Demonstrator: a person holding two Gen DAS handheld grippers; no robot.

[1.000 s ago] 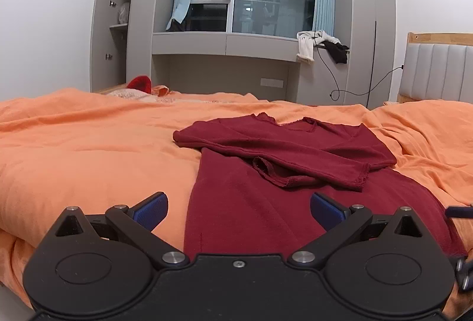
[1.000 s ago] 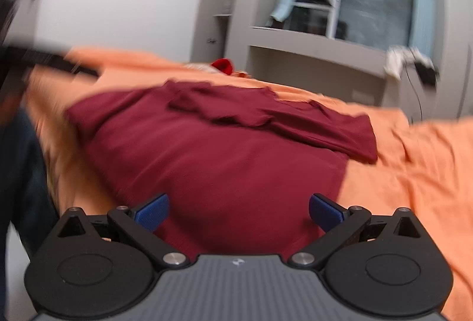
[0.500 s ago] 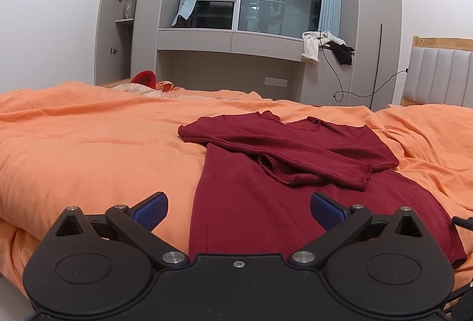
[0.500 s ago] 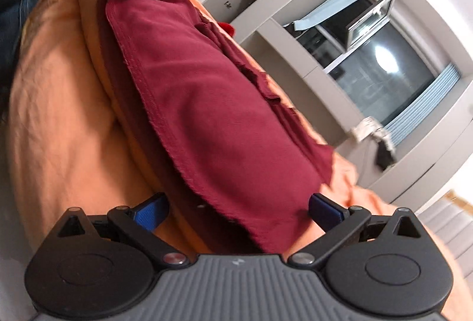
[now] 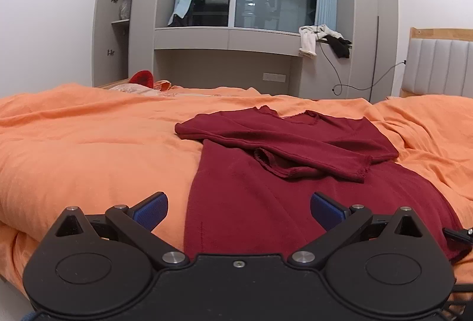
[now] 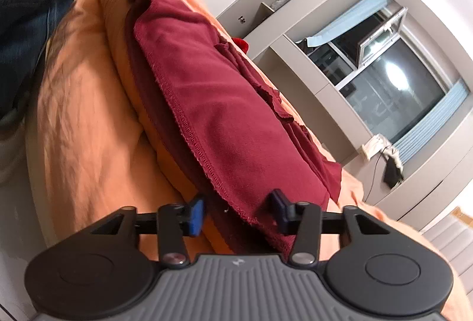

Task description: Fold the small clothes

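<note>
Shirt (image 5: 295, 182): dark red, spread over the middle and lower right of the left view on an orange duvet (image 5: 88, 149), sleeves already folded across the chest, body running down toward the camera. The left gripper (image 5: 238, 207) hangs at the near hem with its jaws wide apart, holding nothing. In the right view, rolled steeply, the right gripper (image 6: 236, 216) has the stitched hem corner between its blue pads (image 6: 196, 216); the jaws are partly drawn in but not pinched, with gaps showing on both sides of the cloth. The step looks like gripping the bottom hem to fold it upward. Next, both grippers need to pinch a hem corner each, then lift together toward the collar (image 5: 292, 117).
</note>
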